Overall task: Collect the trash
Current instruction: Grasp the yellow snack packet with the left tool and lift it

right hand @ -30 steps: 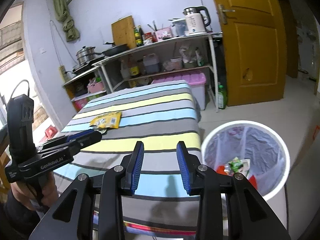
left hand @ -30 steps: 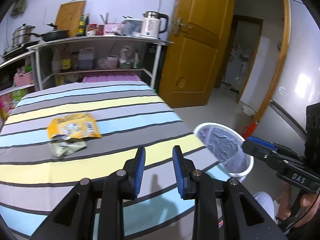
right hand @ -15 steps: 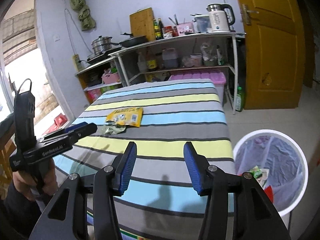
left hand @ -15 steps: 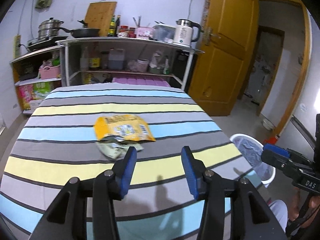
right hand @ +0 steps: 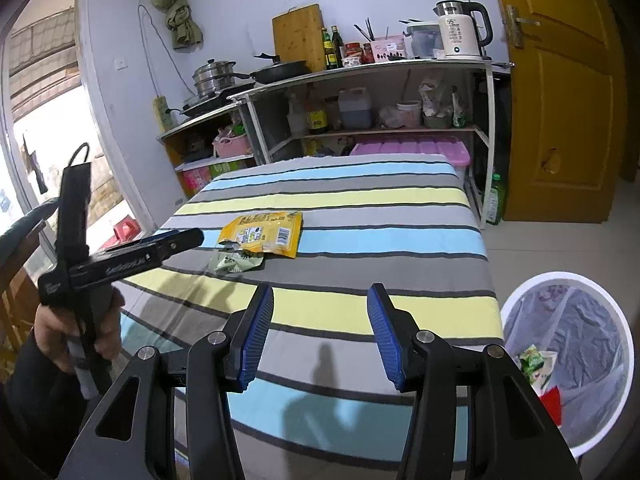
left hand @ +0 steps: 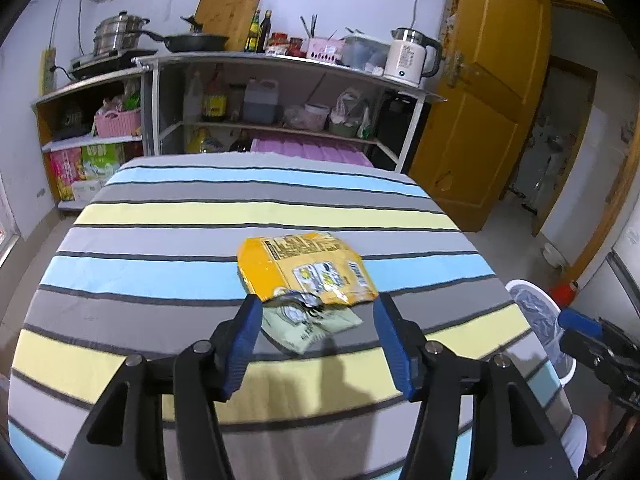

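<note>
Right wrist alone: trash inside bin (right hand: 568,364) (both hand-held grippers apart, left widening)

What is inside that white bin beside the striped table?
The white bin has a clear plastic liner. At its bottom lie a green wrapper and something red. The bin's near wall and the gripper's frame hide anything lower.
</note>
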`<action>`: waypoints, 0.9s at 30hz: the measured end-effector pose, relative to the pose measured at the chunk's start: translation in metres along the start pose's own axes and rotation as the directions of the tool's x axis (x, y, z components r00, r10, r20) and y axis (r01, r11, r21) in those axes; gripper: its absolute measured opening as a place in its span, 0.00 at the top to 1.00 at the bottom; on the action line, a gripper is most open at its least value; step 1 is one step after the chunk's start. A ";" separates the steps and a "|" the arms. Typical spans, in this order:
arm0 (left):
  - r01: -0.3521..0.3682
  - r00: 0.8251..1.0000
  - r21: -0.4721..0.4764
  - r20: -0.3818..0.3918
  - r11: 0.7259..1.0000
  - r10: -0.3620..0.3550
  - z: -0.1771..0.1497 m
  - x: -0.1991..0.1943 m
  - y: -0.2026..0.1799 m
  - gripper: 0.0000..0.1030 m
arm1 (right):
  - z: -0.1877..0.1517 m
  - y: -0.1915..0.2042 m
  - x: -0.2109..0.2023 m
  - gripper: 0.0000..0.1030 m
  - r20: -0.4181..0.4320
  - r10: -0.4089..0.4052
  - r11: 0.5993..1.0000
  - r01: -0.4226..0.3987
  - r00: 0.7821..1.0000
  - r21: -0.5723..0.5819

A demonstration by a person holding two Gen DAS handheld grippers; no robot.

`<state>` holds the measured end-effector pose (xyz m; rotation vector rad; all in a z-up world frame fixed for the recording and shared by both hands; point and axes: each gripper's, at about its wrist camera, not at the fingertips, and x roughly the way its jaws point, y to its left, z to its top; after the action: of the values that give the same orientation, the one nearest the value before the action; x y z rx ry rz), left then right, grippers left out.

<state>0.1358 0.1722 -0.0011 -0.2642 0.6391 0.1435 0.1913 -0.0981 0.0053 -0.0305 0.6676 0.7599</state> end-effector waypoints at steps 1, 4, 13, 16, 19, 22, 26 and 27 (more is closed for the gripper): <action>-0.005 1.000 -0.007 -0.007 1.000 0.005 0.003 0.005 0.003 0.41 | 0.000 -0.001 0.003 0.52 -0.002 0.002 1.000 -0.002 1.000 0.001; -0.013 1.000 -0.022 -0.027 1.000 0.013 0.009 0.021 0.008 0.40 | 0.001 -0.005 0.009 0.52 -0.008 0.003 1.000 -0.003 1.000 0.006; -0.042 0.993 -0.067 -0.112 0.997 0.034 0.019 0.067 0.018 0.36 | 0.004 -0.020 0.019 0.52 -0.010 0.004 1.000 -0.003 1.000 0.028; -0.054 0.990 -0.085 -0.135 0.995 0.043 0.019 0.077 0.021 0.35 | 0.004 -0.023 0.022 0.52 -0.012 0.007 0.999 -0.007 1.000 0.034; -0.064 0.987 -0.091 -0.151 0.994 0.050 0.016 0.085 0.020 0.36 | 0.003 -0.025 0.023 0.52 -0.016 0.008 0.999 -0.007 1.000 0.036; -0.100 0.981 -0.038 -0.173 0.994 0.092 0.013 0.091 0.011 0.36 | 0.002 -0.026 0.024 0.52 -0.021 0.006 0.999 -0.005 1.000 0.041; -0.125 0.974 0.028 -0.185 0.992 0.128 0.013 0.094 -0.002 0.57 | 0.001 -0.026 0.025 0.52 -0.024 0.003 0.999 -0.002 1.000 0.049; -0.134 0.973 0.042 -0.186 0.990 0.139 0.013 0.095 -0.005 0.67 | 0.001 -0.026 0.025 0.52 -0.025 0.002 0.999 -0.001 1.000 0.050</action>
<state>0.2193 0.1762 -0.0476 -0.2068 0.8479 0.2433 0.2219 -0.1011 -0.0133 0.0062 0.7105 0.7453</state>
